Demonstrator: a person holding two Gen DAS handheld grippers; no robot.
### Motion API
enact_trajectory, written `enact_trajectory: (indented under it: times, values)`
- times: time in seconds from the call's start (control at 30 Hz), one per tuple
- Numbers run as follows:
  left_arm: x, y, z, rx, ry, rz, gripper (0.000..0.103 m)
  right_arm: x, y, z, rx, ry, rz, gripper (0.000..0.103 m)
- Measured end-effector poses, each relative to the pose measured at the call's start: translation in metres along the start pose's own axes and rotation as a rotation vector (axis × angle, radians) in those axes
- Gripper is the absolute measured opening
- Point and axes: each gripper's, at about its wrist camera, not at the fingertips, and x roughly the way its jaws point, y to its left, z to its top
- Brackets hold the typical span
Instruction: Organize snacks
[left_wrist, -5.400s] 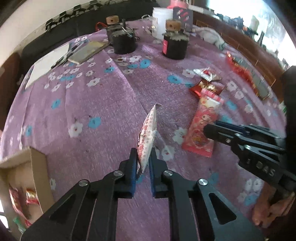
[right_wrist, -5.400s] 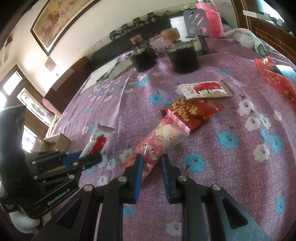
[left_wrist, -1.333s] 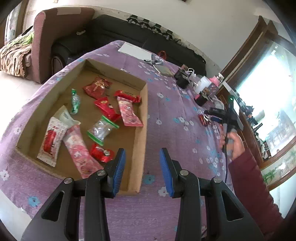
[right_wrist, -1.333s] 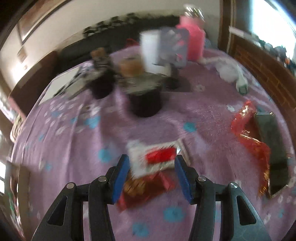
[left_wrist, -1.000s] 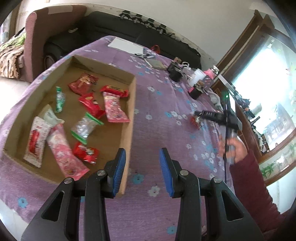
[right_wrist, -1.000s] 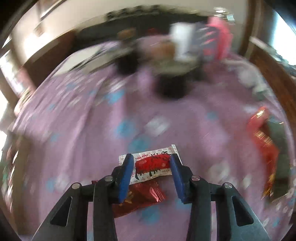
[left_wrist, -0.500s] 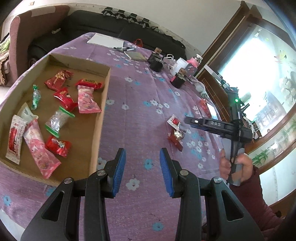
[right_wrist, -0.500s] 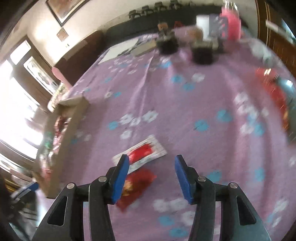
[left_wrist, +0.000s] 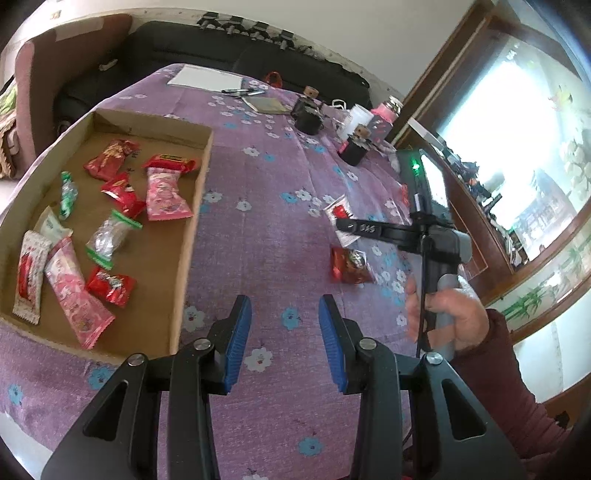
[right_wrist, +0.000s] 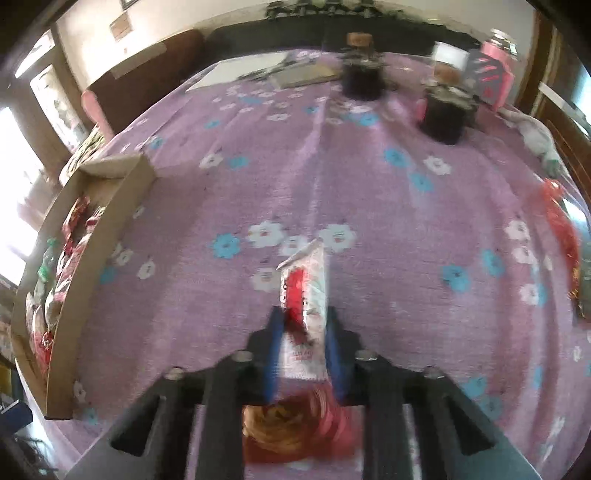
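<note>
My left gripper (left_wrist: 284, 339) is open with nothing between its blue pads, over the purple flowered cloth just right of the cardboard box (left_wrist: 195, 206). Several snack packets lie in that box. My right gripper (right_wrist: 301, 314) has its jaws closing tight on a white packet with a red label (right_wrist: 304, 273); the pads press on both its sides and it sticks up past the fingertips. In the left wrist view the right gripper (left_wrist: 341, 224) holds that packet (left_wrist: 338, 211) above the cloth. A red foil packet (left_wrist: 347, 266) lies on the cloth below it, and shows blurred under the fingers (right_wrist: 295, 424).
Two dark jars (left_wrist: 308, 118) (left_wrist: 354, 149), a white cup (left_wrist: 360, 114) and a pink bottle (left_wrist: 384, 120) stand at the far end, beside paper and pens (left_wrist: 207, 79). A red wrapper (right_wrist: 559, 221) lies at the right edge. The box wall (right_wrist: 107, 218) is to the left.
The right gripper has shut on the white and red packet, which now stands upright between its jaws. The left gripper has drifted right, away from the box, still open.
</note>
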Motion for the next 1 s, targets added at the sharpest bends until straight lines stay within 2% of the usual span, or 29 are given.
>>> enact_trajectory:
  times: [0.13, 0.3, 0.33, 0.37, 0.47, 0.53, 0.63, 0.7, 0.73, 0.8, 0.87, 0.9, 0.93, 1.0]
  values:
    - [0.023, -0.019, 0.003, 0.049, 0.04, -0.006, 0.035, -0.004, -0.048, -0.005, 0.073, -0.01, -0.056, 0.014]
    - [0.062, -0.052, 0.01, 0.138, 0.095, -0.035, 0.035, -0.021, -0.095, -0.033, 0.135, 0.001, 0.003, 0.014]
    - [0.069, -0.061, 0.012, 0.177, 0.092, -0.052, 0.035, -0.024, -0.099, -0.039, 0.141, 0.005, 0.017, 0.014]
    - [0.077, -0.077, 0.014, 0.266, 0.079, -0.066, 0.035, -0.028, -0.105, -0.046, 0.151, 0.011, 0.051, 0.014]
    - [0.101, -0.109, 0.015, 0.502, 0.066, -0.047, 0.035, -0.035, -0.118, -0.06, 0.181, 0.03, 0.13, 0.014]
    - [0.119, -0.119, 0.017, 0.605, 0.095, -0.058, 0.035, -0.038, -0.123, -0.066, 0.203, 0.039, 0.175, 0.016]
    - [0.146, -0.127, 0.022, 0.709, 0.165, -0.044, 0.035, -0.04, -0.13, -0.073, 0.223, 0.042, 0.222, 0.016]
    - [0.161, -0.128, 0.025, 0.75, 0.189, -0.016, 0.036, -0.04, -0.131, -0.074, 0.227, 0.04, 0.235, 0.016]
    - [0.161, -0.128, 0.027, 0.76, 0.177, -0.011, 0.042, -0.04, -0.131, -0.075, 0.224, 0.037, 0.239, 0.016]
    - [0.162, -0.125, 0.035, 0.747, 0.163, 0.003, 0.046, -0.042, -0.131, -0.078, 0.218, 0.032, 0.24, 0.016]
    - [0.156, -0.119, 0.046, 0.722, 0.134, -0.005, 0.046, -0.042, -0.13, -0.078, 0.214, 0.028, 0.243, 0.016]
    - [0.154, -0.118, 0.048, 0.711, 0.123, -0.014, 0.049, -0.042, -0.13, -0.078, 0.213, 0.026, 0.244, 0.016]
    - [0.153, -0.116, 0.051, 0.703, 0.118, -0.022, 0.06, -0.041, -0.13, -0.078, 0.213, 0.025, 0.245, 0.016]
    - [0.155, -0.117, 0.05, 0.722, 0.125, -0.035, 0.066, -0.041, -0.13, -0.077, 0.21, 0.024, 0.25, 0.018]
